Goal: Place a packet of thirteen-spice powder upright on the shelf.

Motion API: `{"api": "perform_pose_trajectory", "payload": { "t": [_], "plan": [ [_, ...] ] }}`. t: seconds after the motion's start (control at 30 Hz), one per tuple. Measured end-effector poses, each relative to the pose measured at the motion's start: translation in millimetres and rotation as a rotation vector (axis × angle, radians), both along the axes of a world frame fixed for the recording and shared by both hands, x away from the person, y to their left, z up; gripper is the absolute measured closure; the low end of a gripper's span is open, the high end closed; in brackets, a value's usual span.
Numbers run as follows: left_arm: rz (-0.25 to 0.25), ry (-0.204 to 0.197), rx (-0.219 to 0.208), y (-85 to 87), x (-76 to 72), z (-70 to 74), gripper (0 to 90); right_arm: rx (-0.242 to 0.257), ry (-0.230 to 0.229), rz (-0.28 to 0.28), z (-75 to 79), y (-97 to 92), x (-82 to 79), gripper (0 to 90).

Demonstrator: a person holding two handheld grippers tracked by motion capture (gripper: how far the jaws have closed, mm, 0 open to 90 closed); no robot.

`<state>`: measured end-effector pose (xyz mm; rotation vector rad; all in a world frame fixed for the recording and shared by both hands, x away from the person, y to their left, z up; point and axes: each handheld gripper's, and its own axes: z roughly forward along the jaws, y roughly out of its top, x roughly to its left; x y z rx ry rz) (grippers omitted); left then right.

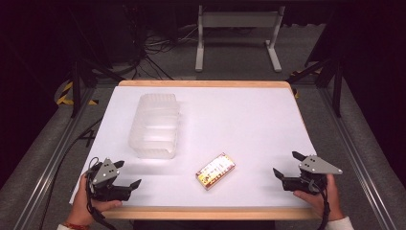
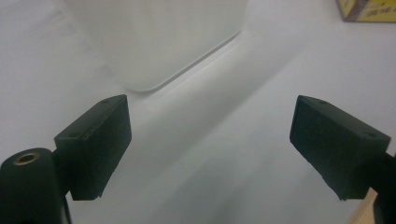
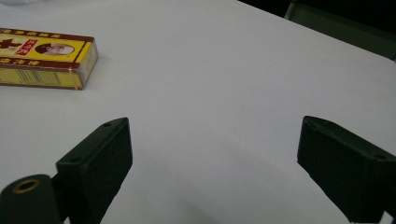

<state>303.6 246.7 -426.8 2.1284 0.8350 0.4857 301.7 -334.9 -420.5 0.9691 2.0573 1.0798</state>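
Both grippers rest at the near edge of the worktop (image 1: 249, 120), one at each corner, each held in a hand. Left gripper (image 1: 128, 173): jaws spread wide, nothing between them. Right gripper (image 1: 283, 164): jaws likewise wide apart, empty. Judgement: a start pose, with the hands parked clear of the things so either can reach in.

Box (image 1: 215, 170): small, yellow and red, printed, lying flat on the worktop near the front, between the two grippers and somewhat closer to the middle. It lies at a slant to the worktop edge. The right gripper view shows it (image 3: 46, 57) off to the left of the jaws, well apart from them. The left gripper view catches a corner of it (image 2: 366, 10) at top right.

Tub (image 1: 154, 125): translucent plastic, to the left of centre, beyond the left gripper and near it. Its rounded corner (image 2: 159, 42) sits just ahead of the left jaws. Judgement: the box probably goes into the tub.

Surface: white sheet over a wooden board, matte, bare apart from these two things. Room: dark, grey floor, cables, a white frame stand (image 1: 237, 36) behind, metal rails at both sides.
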Motion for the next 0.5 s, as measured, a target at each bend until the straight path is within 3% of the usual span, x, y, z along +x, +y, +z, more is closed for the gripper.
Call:
{"api": "perform_pose_trajectory", "payload": {
  "t": [0.27, 0.5],
  "plan": [
    [-0.026, -0.016, 0.022, -13.2, -6.2, 10.2, 14.9, -0.008, -0.005, -0.004, 2.4, 3.0, 0.4, 10.9],
    [-0.039, 0.003, 0.022, -30.1, -3.6, 19.6, 16.1, -0.015, 0.0, -0.004, 0.8, 3.2, -1.0, 10.9]
  ]
}}
